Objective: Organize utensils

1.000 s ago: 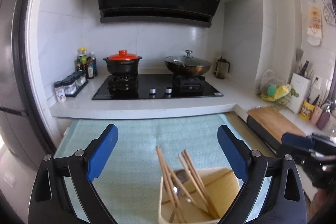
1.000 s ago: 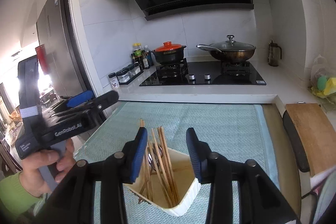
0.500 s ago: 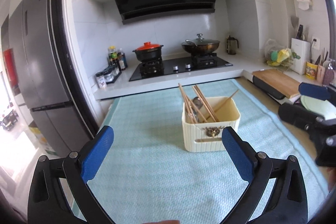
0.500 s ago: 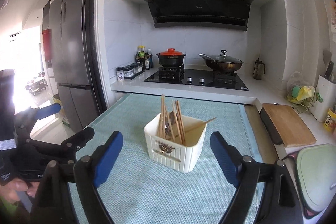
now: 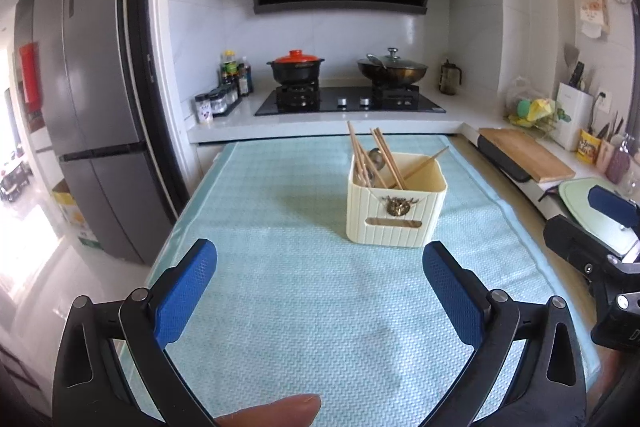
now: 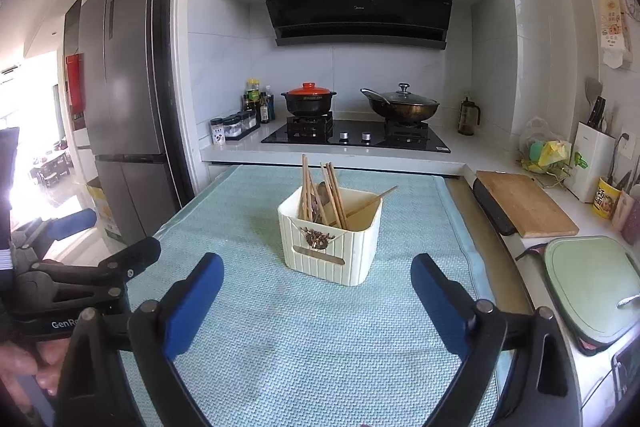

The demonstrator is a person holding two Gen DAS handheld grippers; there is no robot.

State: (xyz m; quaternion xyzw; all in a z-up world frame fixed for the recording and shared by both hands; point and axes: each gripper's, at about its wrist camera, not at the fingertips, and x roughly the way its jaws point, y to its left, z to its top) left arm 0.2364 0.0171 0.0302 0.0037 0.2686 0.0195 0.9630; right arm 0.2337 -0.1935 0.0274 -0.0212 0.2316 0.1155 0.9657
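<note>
I see the cream utensil holder (image 5: 396, 215) standing upright on the table's pale green mat (image 5: 280, 307), with wooden chopsticks (image 5: 362, 157) and a spoon inside. My left hand-held gripper (image 5: 320, 295) is spread wide, empty. My right hand-held gripper (image 6: 316, 303) has just been opening, nothing between its jaws.

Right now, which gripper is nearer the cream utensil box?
Right, narrowly. The right gripper faces the cream utensil box straight ahead; the left gripper has it ahead but off toward its right finger. Neither touches it.
</note>
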